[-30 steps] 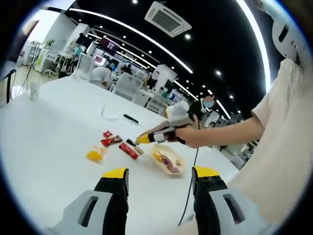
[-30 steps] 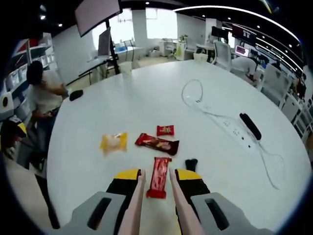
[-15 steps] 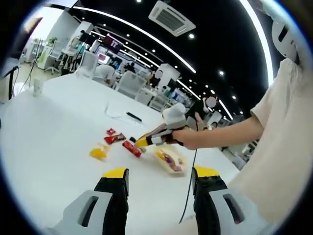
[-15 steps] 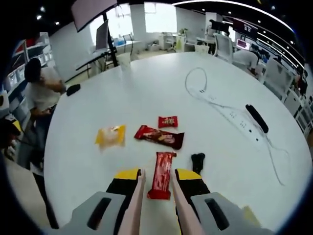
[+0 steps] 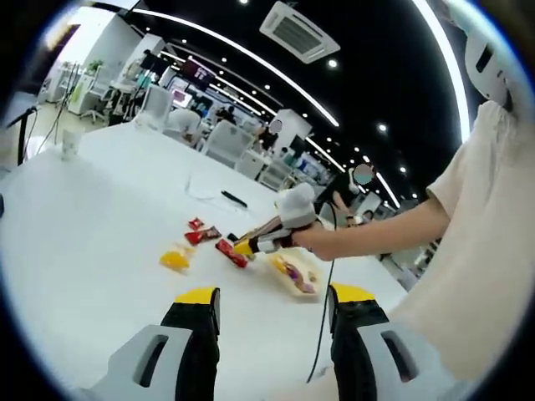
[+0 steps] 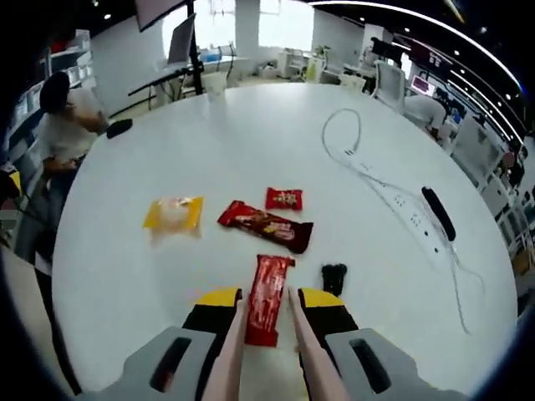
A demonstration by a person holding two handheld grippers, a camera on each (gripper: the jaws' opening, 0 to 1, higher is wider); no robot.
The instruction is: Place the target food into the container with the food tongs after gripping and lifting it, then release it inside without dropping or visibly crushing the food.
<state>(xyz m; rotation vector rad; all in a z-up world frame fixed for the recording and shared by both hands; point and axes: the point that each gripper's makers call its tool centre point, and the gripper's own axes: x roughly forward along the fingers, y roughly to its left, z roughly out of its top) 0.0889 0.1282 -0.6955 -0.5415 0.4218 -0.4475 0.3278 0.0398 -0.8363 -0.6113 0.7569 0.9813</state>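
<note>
Four wrapped snacks are showing in the right gripper view: one long red bar (image 6: 266, 299) lying between the tongs' (image 6: 263, 334) two arms, one dark red wrapper (image 6: 265, 225), one small red square packet (image 6: 283, 199) and one yellow packet (image 6: 173, 213). One small black object (image 6: 333, 278) is sitting beside them. One white power strip (image 6: 391, 202) and one black remote-like bar (image 6: 440, 213) are lying farther off. One container (image 5: 292, 274) is sitting in the left gripper view.
</note>
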